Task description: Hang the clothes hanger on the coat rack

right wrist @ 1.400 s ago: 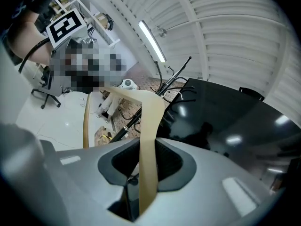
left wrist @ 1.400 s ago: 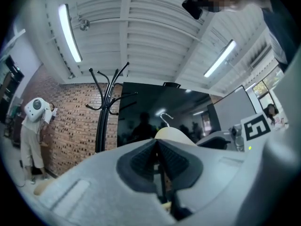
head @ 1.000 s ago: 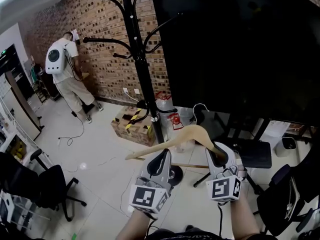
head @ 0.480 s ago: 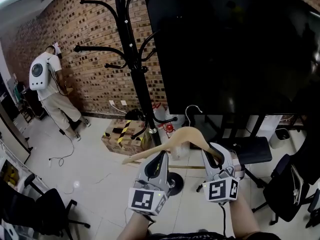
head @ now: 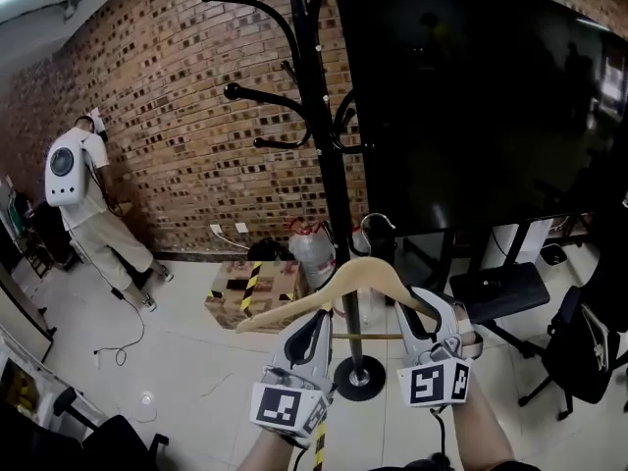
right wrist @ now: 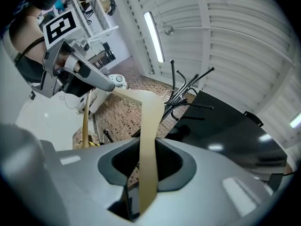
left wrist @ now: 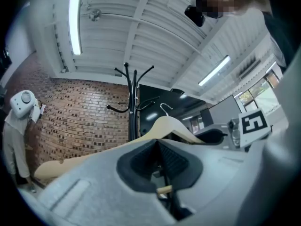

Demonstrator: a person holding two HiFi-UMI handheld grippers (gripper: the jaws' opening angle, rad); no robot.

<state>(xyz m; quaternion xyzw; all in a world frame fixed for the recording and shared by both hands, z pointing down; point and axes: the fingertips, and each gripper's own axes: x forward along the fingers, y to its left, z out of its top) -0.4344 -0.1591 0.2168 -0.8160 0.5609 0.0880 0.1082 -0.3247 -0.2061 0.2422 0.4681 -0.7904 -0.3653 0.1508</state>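
A wooden clothes hanger [head: 365, 272] with a metal hook [head: 377, 226] is held level between both grippers, low in the head view. My left gripper [head: 318, 322] is shut on its left part, where the arm and the thin lower bar [left wrist: 164, 189] meet the pads. The hanger's right arm [right wrist: 148, 140] runs up between the pads of my right gripper [head: 425, 309], which is shut on it. The black coat rack [head: 328, 145] stands just behind the hook, its curved arms well above it. The rack also shows ahead in the left gripper view [left wrist: 132, 102] and the right gripper view [right wrist: 181, 91].
A big dark screen [head: 471, 96] on a stand fills the right, close beside the rack. A brick wall [head: 177, 145] is behind. A person [head: 83, 204] stands at the wall, far left. A taped cardboard box [head: 245, 292], a bottle [head: 312, 253] and the rack's base [head: 359, 378] are on the floor; an office chair [head: 589, 351] is at right.
Both grippers have carried the hanger toward the coat rack. The rack's pole, earlier to the left of the hook, now stands directly behind it. Both grips are unchanged.
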